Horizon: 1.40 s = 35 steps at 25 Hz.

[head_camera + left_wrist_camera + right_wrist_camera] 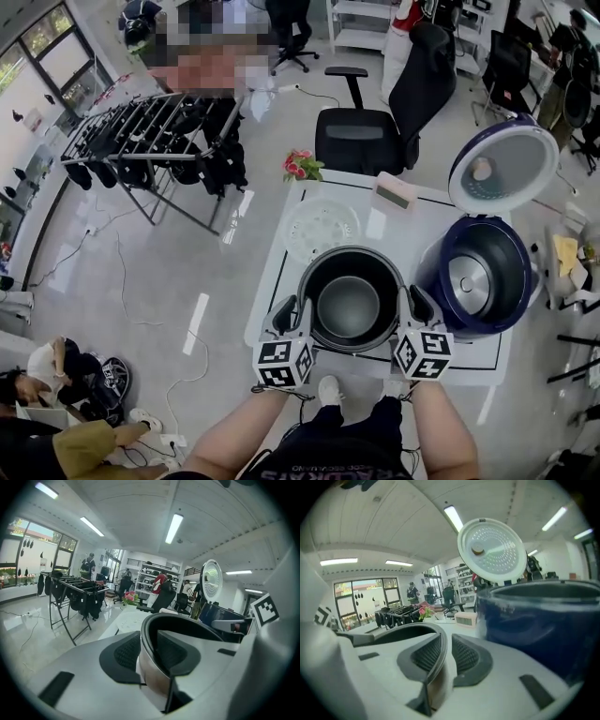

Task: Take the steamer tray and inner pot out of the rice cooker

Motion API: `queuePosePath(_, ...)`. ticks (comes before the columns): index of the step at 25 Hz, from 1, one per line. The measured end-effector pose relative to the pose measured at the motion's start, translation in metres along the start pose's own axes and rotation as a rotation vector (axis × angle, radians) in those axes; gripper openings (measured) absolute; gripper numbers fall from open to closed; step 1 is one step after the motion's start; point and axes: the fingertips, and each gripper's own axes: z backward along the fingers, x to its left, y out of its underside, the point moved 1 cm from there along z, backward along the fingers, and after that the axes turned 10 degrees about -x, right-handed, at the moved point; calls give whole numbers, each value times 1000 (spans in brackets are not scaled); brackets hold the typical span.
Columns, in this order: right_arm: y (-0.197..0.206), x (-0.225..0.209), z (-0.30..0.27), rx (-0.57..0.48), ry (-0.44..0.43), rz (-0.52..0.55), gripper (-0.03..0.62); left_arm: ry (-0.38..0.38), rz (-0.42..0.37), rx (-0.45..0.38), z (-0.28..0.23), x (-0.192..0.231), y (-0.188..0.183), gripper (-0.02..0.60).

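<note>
The round inner pot of dark metal with a grey inside (349, 305) is already out of the cooker. It is in front of the person, over the near part of the white surface (427, 220), and it is carried between the two grippers. The left gripper (298, 314) has its jaws narrow on the left rim, one pad outside the wall and one inside. The right gripper (409, 305) holds the opposite rim in the same way, also with jaws nearly together. From above I cannot tell if the bottom of the pot already rests on the surface or hangs a little over it. Just behind the pot lies the round translucent white steamer tray (322, 228), flat on the surface and free of any gripper. To the right stands the dark blue rice cooker (511, 281), empty, with its white round lid (502, 167) standing open. So I judge the step in hand is the last one: to put the pot down. The next move asks both hands to lower together and keep the rim level, clear of the tray and of the cooker. Only when the pot stands firm should both jaws open and draw back.
</note>
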Motion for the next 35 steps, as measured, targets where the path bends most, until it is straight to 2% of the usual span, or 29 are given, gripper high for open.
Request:
queuePosePath(3, -21, 0, 10, -71, 0, 68, 61, 13, -26, -34, 3, -2, -12, 107)
queuePosePath(5, -32, 4, 18, -95, -32, 47, 56, 31, -48, -58, 4, -8, -21, 53)
queuePosePath(7, -44, 9, 28, -117, -68, 13, 3, 71, -64, -70, 5, -19, -30, 14)
queuePosePath(10, -68, 15, 50, -168, -114, -51, 2, 162, -86, -92, 9, -45, -45, 3)
queuePosePath(12, -85, 17, 70, -200, -126, -56, 2, 218, -94, -108, 15, -65, -55, 3)
queuePosePath(16, -114, 12, 110, -245, -129, 13, 2, 326, -104, -129, 33, -112, -71, 3)
queuePosePath(21, -148, -3, 161, -295, -124, 82, 2, 493, -159, -153, 63, -188, -88, 3)
queuePosePath(24, -159, -17, 190, -309, -122, 95, 2, 560, -175, -171, 83, -228, -90, 3)
queuePosePath(29, -159, -41, 231, -303, -138, 82, 2, 581, -187, -170, 113, -277, -74, 3)
queuePosePath(35, -148, -50, 267, -273, -203, 66, 2, 518, -185, -150, 152, -303, -51, 3)
